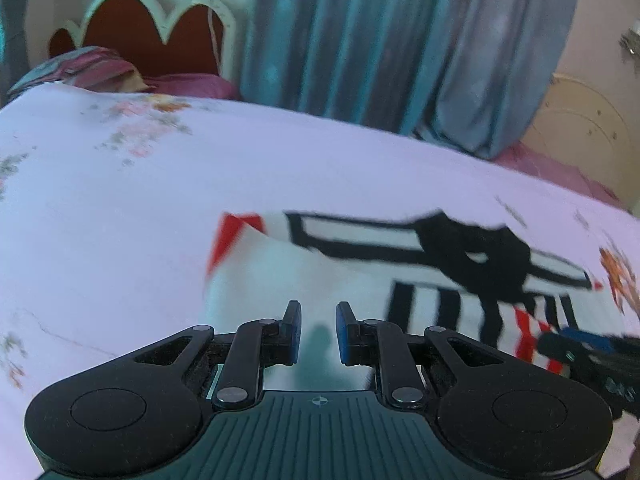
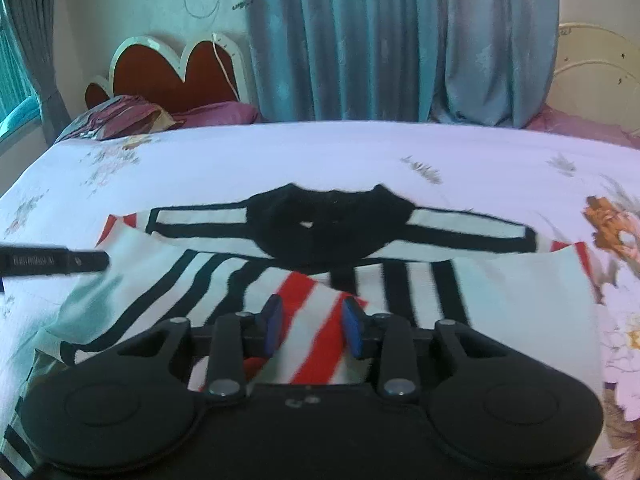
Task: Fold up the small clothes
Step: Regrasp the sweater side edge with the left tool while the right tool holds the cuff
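Observation:
A small white shirt (image 2: 200, 280) with black stripes, red stripes and a black collar lies flat on the bed. It also shows in the left wrist view (image 1: 360, 272), blurred. My right gripper (image 2: 314, 326) is open low over the shirt, with a red-and-white striped fold (image 2: 316, 320) between its fingers. My left gripper (image 1: 318, 334) is open and empty over the shirt's white left part. The right gripper shows at the right edge of the left wrist view (image 1: 584, 348). A finger of the left gripper (image 2: 52, 261) shows at the left edge of the right wrist view.
The bed has a white floral sheet (image 2: 320, 152). A red headboard (image 2: 172, 76) and purple pillows (image 2: 132, 116) are at the far left. Blue curtains (image 2: 380, 40) hang behind the bed. A cream bed frame (image 2: 592, 80) stands at the far right.

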`<state>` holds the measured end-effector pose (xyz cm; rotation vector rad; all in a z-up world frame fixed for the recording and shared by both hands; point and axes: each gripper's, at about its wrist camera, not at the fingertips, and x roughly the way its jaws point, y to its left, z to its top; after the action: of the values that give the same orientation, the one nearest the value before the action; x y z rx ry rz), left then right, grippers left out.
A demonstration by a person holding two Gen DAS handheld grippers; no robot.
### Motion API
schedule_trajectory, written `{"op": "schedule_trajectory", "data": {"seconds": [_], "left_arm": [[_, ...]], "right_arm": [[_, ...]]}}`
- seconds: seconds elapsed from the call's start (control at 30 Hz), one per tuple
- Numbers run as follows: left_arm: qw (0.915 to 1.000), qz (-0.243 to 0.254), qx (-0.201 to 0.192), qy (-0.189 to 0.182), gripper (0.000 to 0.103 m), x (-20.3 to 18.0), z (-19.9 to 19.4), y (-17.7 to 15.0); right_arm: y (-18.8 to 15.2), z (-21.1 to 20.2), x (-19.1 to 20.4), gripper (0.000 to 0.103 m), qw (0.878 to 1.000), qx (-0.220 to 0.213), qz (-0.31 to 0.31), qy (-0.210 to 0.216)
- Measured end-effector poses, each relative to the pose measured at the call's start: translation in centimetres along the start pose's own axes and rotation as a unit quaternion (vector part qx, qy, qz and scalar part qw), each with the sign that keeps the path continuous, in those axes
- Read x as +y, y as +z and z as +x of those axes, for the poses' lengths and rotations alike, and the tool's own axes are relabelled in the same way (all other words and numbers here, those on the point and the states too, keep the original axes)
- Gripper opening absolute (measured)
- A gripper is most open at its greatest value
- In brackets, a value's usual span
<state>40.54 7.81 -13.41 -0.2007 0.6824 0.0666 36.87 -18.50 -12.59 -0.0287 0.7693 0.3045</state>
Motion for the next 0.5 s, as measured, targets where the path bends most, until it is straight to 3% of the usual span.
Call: {"op": "schedule_trajectory", "data": {"seconds": [0.13, 0.23, 0.27, 0.37, 0.43, 0.5], "left_arm": [[0.9996, 0.017, 0.019, 0.015, 0.017, -0.7, 1.2, -1.5], [0.9994, 0.029, 0.011, 0.013, 0.017, -0.5, 1.7, -2.3], [0.9993, 0.033, 0.009, 0.012, 0.017, -0.4, 1.6, -2.4], [0.9996, 0.024, 0.012, 0.007, 0.017, 0.1, 1.5, -2.2], [0.9996, 0.020, 0.013, 0.017, 0.017, 0.2, 0.8, -2.1], [0.9993, 0.026, 0.001, 0.026, 0.017, -0.2, -0.2, -2.1]], "right_arm": [[-0.4, 0.9, -0.1, 0.027, 1.000, 0.013, -0.002, -0.009], [-1.0, 1.5, -1.2, 0.024, 0.999, 0.026, -0.003, -0.026], [-1.2, 1.4, -1.7, 0.016, 0.999, 0.027, -0.003, -0.033], [-1.4, 1.0, -3.4, 0.007, 0.998, 0.029, 0.008, -0.048], [-1.5, 0.6, -4.1, 0.006, 0.998, 0.032, 0.011, -0.054], [-1.4, -0.3, -4.2, 0.013, 0.998, 0.030, 0.021, -0.046]]}}
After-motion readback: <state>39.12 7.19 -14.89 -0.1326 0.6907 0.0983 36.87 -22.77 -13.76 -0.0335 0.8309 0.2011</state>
